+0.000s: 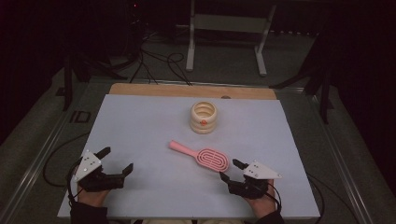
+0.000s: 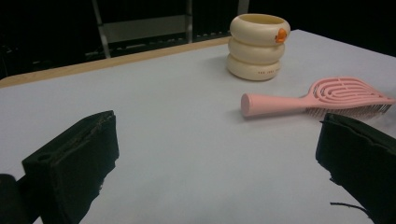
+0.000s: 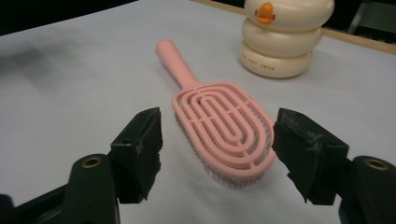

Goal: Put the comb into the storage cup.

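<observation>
A pink hairbrush (image 1: 204, 156) (image 2: 327, 97) (image 3: 219, 126) lies bristles down on the white table cover (image 1: 154, 126), its handle pointing to the far left. Behind it stands a cream ribbed cup (image 1: 203, 117) (image 2: 257, 45) (image 3: 283, 36) with a small orange mark. My right gripper (image 1: 231, 170) (image 3: 217, 149) is open just short of the brush head, which sits ahead of the gap between the jaws, untouched. My left gripper (image 1: 116, 159) (image 2: 210, 158) is open at the near left, nothing between its jaws.
A strip of wooden tabletop (image 1: 191, 90) shows beyond the cover's far edge. Past the table, a white metal frame (image 1: 229, 32) stands on the floor among black cables (image 1: 159, 63). Bare cover lies between the left gripper and the brush.
</observation>
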A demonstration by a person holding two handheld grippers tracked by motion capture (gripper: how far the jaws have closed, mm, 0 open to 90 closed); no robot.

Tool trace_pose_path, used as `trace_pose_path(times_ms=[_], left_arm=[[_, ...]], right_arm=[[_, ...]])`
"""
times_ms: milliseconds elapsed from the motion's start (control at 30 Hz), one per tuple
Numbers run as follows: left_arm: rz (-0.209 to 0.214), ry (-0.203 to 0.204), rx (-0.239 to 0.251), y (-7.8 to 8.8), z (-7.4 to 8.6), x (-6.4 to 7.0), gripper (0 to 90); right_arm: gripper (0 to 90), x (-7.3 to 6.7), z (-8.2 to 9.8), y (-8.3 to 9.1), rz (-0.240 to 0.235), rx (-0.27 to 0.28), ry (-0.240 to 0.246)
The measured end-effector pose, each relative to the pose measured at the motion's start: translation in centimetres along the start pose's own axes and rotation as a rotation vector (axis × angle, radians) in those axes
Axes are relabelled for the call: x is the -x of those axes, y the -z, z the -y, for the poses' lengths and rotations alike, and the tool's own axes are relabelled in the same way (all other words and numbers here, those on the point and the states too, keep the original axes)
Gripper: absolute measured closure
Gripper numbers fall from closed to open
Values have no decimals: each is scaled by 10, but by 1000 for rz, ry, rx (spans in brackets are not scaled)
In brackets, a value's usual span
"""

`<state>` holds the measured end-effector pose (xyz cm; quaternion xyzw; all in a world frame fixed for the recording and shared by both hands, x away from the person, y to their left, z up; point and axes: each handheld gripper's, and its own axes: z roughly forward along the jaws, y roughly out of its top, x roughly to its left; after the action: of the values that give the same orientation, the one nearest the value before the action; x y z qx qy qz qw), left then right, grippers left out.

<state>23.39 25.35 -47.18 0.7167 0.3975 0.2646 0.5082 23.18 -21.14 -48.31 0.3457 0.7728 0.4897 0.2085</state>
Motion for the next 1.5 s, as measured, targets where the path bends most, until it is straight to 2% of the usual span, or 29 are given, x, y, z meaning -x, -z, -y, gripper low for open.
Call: trace_pose_path(times_ms=[400,600,667,700,733,767,800,833,900,933,1133,1267,1333,1500], left_arm=[[1,-3,-4,0,0,0,2],[1,-4,-5,-1,0,1,3],[1,-5,-5,-1,0,1,3],[1,-6,-6,-1,0,1,3],[1,-5,-5,-1,0,1,3],[1,-5,-5,-1,0,1,3],[2,-4,-5,-1,0,1,3],[2,-4,-5,-1,0,1,3],[2,-3,-4,0,0,1,3],[2,-2,-2,0,0,1,3],[0,-2,2,1,0,0,3],[-2,3,9,2,-1,-1,3],[-2,2,8,2,-1,-1,3],[-2,1,9,2,-1,-1,3]], right_arm=[[428,-12,1,-9,-26,-14,29],[545,-16,2,-12,-50,-20,35],[545,-16,2,-12,-50,-20,35],[579,-17,2,-13,-60,-24,37],[672,-17,3,-16,-68,-36,48],[719,-18,4,-17,-73,-40,48],[767,-18,4,-18,-72,-46,55],[767,-18,4,-18,-72,-46,55],[897,-19,6,-22,-56,-69,64],[900,-18,7,-25,-60,-95,61],[899,-12,12,-27,-27,-151,54],[899,-7,15,-25,-15,-179,31],[899,0,18,-24,9,-215,9],[899,3,21,-25,36,-244,4]])
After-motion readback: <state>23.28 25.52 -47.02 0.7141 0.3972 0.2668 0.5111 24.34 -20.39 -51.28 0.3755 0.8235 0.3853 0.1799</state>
